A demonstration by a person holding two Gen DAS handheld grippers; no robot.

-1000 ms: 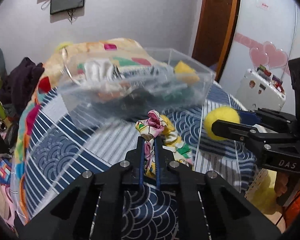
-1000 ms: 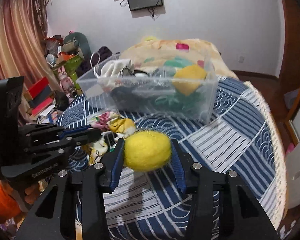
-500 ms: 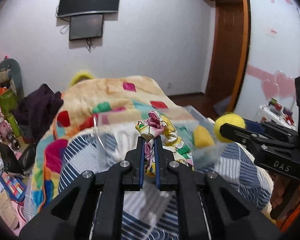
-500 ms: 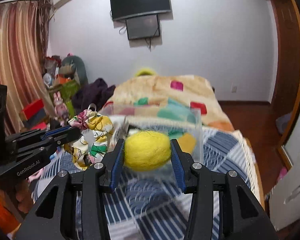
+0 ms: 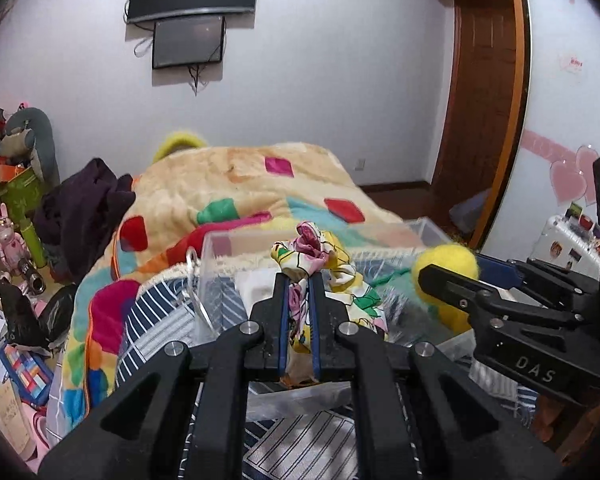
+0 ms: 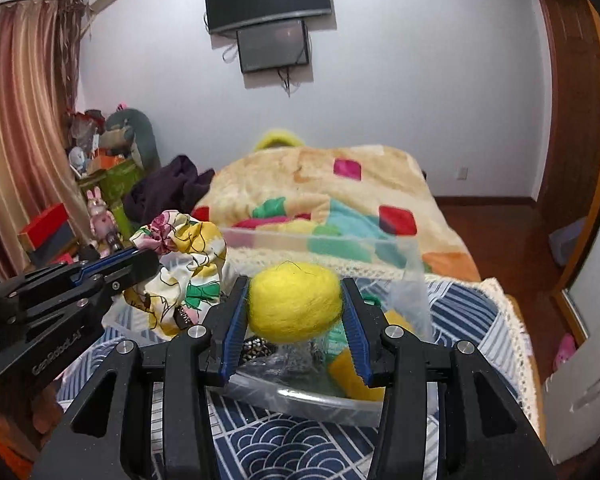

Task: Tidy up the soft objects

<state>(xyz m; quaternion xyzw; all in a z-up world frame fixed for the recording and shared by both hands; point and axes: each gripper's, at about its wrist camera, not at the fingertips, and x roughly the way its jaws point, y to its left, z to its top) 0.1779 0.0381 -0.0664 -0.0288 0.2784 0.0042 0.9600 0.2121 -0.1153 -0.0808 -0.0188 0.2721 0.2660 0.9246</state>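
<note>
My left gripper (image 5: 299, 280) is shut on a floral cloth (image 5: 320, 254), white with yellow, pink and green print, and holds it above a clear plastic box (image 5: 432, 230) on the bed. The cloth also shows in the right wrist view (image 6: 188, 252), held by the left gripper (image 6: 140, 264). My right gripper (image 6: 296, 300) is shut on a yellow felt ball (image 6: 296, 302) over the same clear box (image 6: 414, 280). The ball also shows in the left wrist view (image 5: 448, 258). The box holds several soft items, one of them yellow (image 6: 352, 368).
The box stands on a blue patterned bedspread (image 6: 284, 444). A colourful patchwork blanket (image 5: 240, 192) lies behind it. Dark clothes (image 5: 84, 204) and cluttered toys and boxes (image 5: 8, 216) are at the left. A wooden door (image 5: 484, 112) is at the right.
Both grippers have risen and moved forward with the cloth and the ball, from in front of the box to above it. Both grips are unchanged.
</note>
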